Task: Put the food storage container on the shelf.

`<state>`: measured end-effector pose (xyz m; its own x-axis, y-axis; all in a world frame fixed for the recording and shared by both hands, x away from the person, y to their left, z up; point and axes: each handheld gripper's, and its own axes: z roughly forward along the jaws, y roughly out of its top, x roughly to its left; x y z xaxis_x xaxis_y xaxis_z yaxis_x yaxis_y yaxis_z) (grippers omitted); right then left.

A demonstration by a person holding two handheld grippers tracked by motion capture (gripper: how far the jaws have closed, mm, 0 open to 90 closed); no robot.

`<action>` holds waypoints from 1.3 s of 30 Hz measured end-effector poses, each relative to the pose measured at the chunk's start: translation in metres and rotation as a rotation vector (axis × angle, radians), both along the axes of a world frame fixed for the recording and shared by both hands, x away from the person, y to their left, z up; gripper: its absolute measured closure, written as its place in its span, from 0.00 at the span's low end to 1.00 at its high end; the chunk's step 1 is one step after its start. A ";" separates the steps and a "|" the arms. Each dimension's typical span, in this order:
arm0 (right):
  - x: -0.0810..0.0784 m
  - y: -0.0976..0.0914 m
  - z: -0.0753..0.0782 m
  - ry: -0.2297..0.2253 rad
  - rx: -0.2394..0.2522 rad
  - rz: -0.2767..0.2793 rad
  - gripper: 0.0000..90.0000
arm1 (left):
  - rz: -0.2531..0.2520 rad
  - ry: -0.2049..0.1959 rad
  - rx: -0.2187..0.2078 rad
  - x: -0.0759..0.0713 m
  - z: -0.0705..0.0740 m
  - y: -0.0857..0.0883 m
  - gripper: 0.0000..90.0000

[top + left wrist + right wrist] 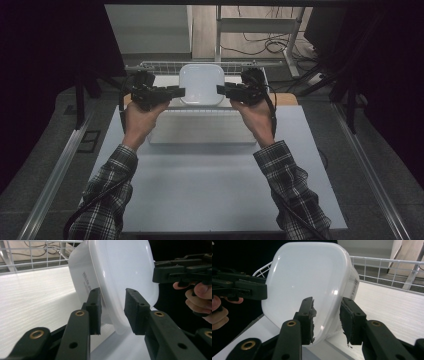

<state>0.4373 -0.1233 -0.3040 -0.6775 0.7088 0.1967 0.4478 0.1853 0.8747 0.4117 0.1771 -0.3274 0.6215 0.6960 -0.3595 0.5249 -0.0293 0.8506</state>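
Dark room, white container (201, 84) edges hiding between both loosely open grippers, left gripper (176, 92), right gripper (223, 90)

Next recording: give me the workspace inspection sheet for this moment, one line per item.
Surface: white table top, bare in front; a white slab lies farther back.
Job's things: white lidded container with its lid on, set by a wire rack.
Clutter: nothing seen.
Grippers: left tongs and right tongs straddle opposite edges of the container; gaps show beside the pads, so both are open with the rim between.
Cables: black cable trails from the right tongs; loose cables lie on the floor beyond.
Surroundings: dark curtains, a metal frame.
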 end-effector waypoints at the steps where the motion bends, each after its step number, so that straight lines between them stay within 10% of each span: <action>1: 0.000 0.000 0.000 0.000 0.000 0.000 0.69 | 0.000 0.000 0.000 0.000 0.000 0.000 0.74; 27: 0.019 0.009 -0.002 -0.036 -0.024 -0.082 0.52 | 0.097 0.019 0.015 0.035 0.005 -0.002 0.55; 33: 0.023 0.010 -0.002 -0.057 -0.039 -0.107 0.48 | 0.124 -0.030 0.048 0.037 0.003 -0.003 0.38; 39: 0.016 0.003 -0.003 -0.076 -0.004 -0.040 0.22 | 0.038 -0.053 0.019 0.026 0.006 -0.001 0.19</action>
